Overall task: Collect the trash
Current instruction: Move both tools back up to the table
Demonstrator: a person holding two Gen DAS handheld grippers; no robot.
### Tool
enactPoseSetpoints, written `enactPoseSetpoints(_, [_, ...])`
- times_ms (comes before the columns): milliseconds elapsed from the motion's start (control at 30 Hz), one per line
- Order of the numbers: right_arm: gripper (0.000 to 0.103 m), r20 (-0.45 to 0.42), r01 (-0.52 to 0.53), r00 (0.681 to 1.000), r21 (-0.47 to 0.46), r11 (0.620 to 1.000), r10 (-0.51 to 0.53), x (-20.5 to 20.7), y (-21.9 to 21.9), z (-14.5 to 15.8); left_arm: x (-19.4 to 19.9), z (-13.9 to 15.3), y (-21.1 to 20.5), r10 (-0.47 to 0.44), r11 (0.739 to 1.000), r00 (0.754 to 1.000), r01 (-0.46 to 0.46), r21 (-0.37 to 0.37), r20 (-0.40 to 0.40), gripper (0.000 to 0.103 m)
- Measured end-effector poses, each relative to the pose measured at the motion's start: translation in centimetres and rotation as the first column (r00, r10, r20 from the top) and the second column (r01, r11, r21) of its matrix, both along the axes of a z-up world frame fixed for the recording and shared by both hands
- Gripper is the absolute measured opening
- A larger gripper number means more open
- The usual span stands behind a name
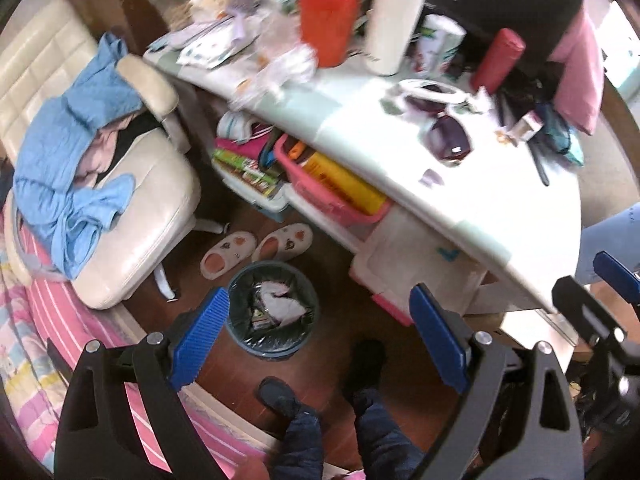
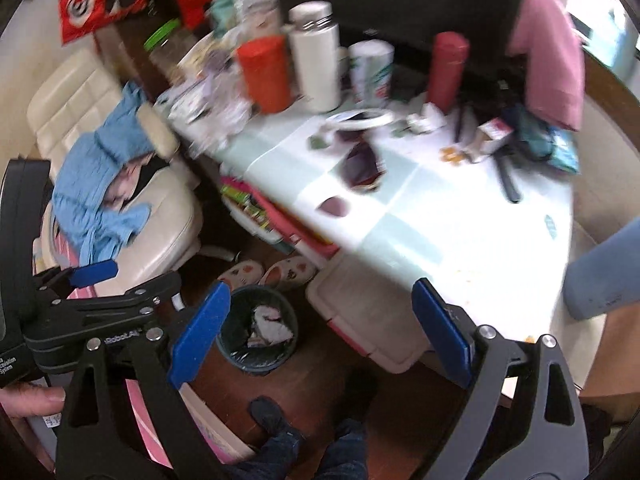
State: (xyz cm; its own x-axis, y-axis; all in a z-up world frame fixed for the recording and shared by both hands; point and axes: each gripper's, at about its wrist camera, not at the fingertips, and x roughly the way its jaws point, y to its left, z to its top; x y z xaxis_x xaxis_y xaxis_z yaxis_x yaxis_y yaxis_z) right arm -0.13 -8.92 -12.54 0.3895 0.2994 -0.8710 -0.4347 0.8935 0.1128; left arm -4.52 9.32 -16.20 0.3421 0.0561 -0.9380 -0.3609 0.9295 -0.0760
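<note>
A round bin [image 1: 273,312] lined with a dark bag stands on the wooden floor beside the desk, with white paper and wrappers inside; it also shows in the right wrist view [image 2: 256,330]. Crumpled clear wrappers and paper scraps [image 1: 280,68] lie on the pale desk [image 1: 360,120] near a red cup [image 1: 328,22]. Small scraps [image 2: 452,156] lie at the desk's right. My left gripper [image 1: 320,332] is open and empty above the floor by the bin. My right gripper [image 2: 320,328] is open and empty, over the desk's near corner.
A cream chair [image 1: 132,200] with blue clothes stands left of the desk. Sunglasses [image 1: 448,132], a white bottle [image 1: 394,20], a dark red bottle [image 1: 498,60] and a black monitor sit on the desk. Slippers [image 1: 256,248] lie by the bin. The person's feet [image 1: 320,400] are below.
</note>
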Motion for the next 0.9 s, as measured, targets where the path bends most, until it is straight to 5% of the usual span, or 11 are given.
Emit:
enactPoseSetpoints(500, [0.091,-0.013,0.207,0.978,0.038,0.978,-0.207,10.2,-10.2,1.1,9.9,2.5,-4.2,-0.049,0.999,0.998,0.049,0.022,0.024,0.089])
enactPoseSetpoints(900, [0.091,-0.047,0.251,0.968,0.077,0.965,-0.248,18.8,-13.8,-0.1,18.6,2.5,-6.7,-0.047,0.997,0.999,0.046,0.067,0.013,0.089])
